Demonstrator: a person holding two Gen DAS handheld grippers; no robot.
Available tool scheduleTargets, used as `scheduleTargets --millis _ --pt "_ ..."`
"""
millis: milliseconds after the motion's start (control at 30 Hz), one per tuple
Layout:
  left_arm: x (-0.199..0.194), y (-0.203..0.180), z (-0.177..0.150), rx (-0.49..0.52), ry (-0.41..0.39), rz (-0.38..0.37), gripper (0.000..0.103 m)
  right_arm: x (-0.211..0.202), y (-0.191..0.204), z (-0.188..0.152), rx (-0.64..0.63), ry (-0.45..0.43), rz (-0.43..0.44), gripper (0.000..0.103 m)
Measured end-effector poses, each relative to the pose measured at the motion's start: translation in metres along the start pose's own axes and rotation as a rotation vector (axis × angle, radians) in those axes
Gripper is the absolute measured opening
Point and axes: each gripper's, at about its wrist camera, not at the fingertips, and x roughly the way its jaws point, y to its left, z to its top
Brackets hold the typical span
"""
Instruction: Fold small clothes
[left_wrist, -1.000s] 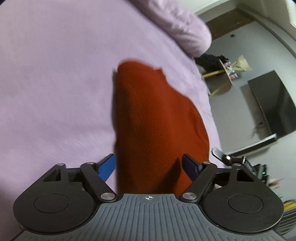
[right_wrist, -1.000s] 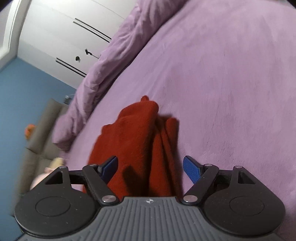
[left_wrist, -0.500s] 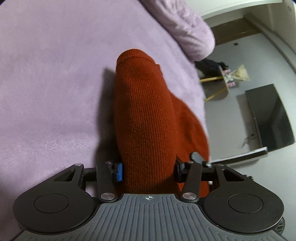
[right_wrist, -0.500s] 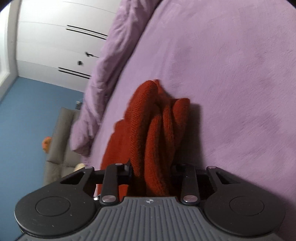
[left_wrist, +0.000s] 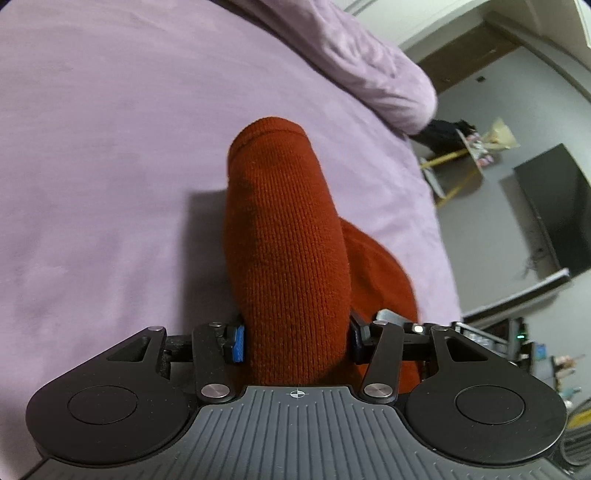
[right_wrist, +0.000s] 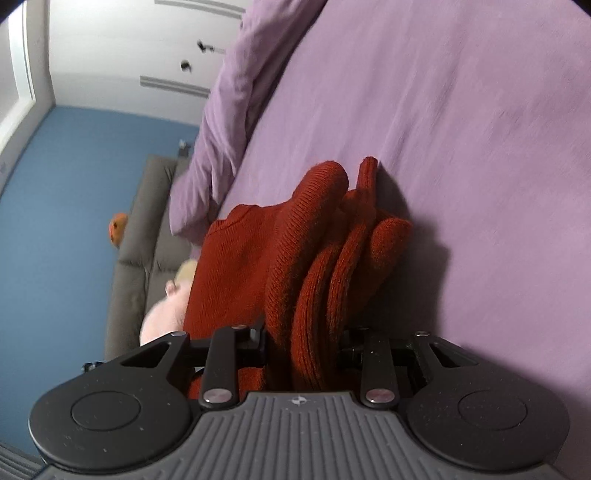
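Knit garment (left_wrist: 291, 266): rust red, fine ribbed pattern, uniform throughout. Bed cover (left_wrist: 110, 147): plain lilac, as is the duvet (right_wrist: 229, 92). Left tongs (left_wrist: 295, 341): black, one blue pad (left_wrist: 239, 343). Wall (right_wrist: 66, 177): blue. Wardrobe doors (right_wrist: 129, 48): white. Sofa (right_wrist: 140, 236): grey. Television (left_wrist: 557, 206): black.

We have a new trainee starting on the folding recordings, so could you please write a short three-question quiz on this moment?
1. True or false: the left gripper is shut on the red knit garment.
2. The cloth between the fingers of the right gripper is: A) one flat layer, B) several bunched folds, C) nothing.
3. What surface lies under the garment?

Key
1. True; both pads press a thick roll of it.
2. B.
3. The purple bedspread.
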Motion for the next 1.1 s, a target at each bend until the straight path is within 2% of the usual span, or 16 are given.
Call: scheduleTargets --millis 133,233,267,333,433,467,567,700,800,833,900,933,967,1000,1033,1100 --pt "0.005 0.009 -0.007 -0.012 -0.023 0.069 0.058 0.009 0.015 -0.008 -0.038 -0.018 -0.107 0.031" --pt "-0.003 0.014 -0.016 0.008 -0.049 0.112 0.062 0.000 0.019 -0.015 -0.069 -0.052 -0.175 0.034" --pt "-0.007 0.014 -0.018 0.012 -0.062 0.127 0.062 -0.004 0.021 -0.017 -0.083 -0.074 -0.208 0.038" --pt "-0.019 0.011 -0.027 0.038 -0.103 0.158 0.060 -0.016 0.027 -0.026 -0.127 -0.129 -0.286 0.038" --pt "-0.050 0.005 -0.054 0.082 -0.207 0.185 0.062 -0.041 0.038 -0.055 -0.178 -0.240 -0.368 0.041" --pt "-0.059 0.004 -0.067 0.095 -0.236 0.201 0.063 -0.050 0.038 -0.068 -0.161 -0.272 -0.364 0.049" --pt "-0.080 0.001 -0.108 0.128 -0.275 0.278 0.067 -0.068 0.030 -0.100 -0.050 -0.326 -0.279 0.061" --pt "-0.085 -0.003 -0.144 0.177 -0.262 0.310 0.069 -0.066 0.007 -0.131 0.105 -0.283 -0.182 0.060" --pt "-0.071 -0.010 -0.148 0.212 -0.228 0.324 0.069 -0.045 0.012 -0.134 0.124 -0.279 -0.156 0.058" --pt "-0.066 -0.012 -0.147 0.226 -0.229 0.332 0.069 -0.039 0.015 -0.134 0.122 -0.287 -0.156 0.055" --pt "-0.053 -0.019 -0.142 0.255 -0.230 0.380 0.068 -0.029 0.023 -0.134 0.099 -0.313 -0.223 0.034" --pt "-0.048 -0.022 -0.140 0.276 -0.236 0.402 0.068 -0.025 0.026 -0.135 0.082 -0.320 -0.276 0.020" --pt "-0.045 -0.024 -0.139 0.289 -0.246 0.430 0.068 -0.022 0.029 -0.134 0.077 -0.320 -0.315 0.018" --pt "-0.043 -0.025 -0.138 0.292 -0.256 0.464 0.067 -0.021 0.031 -0.135 0.086 -0.318 -0.313 0.017" --pt "-0.042 -0.023 -0.138 0.288 -0.260 0.490 0.069 -0.025 0.029 -0.137 0.122 -0.317 -0.252 0.015" --pt "-0.044 -0.017 -0.139 0.248 -0.261 0.513 0.070 -0.032 0.009 -0.140 0.289 -0.303 0.016 0.012"
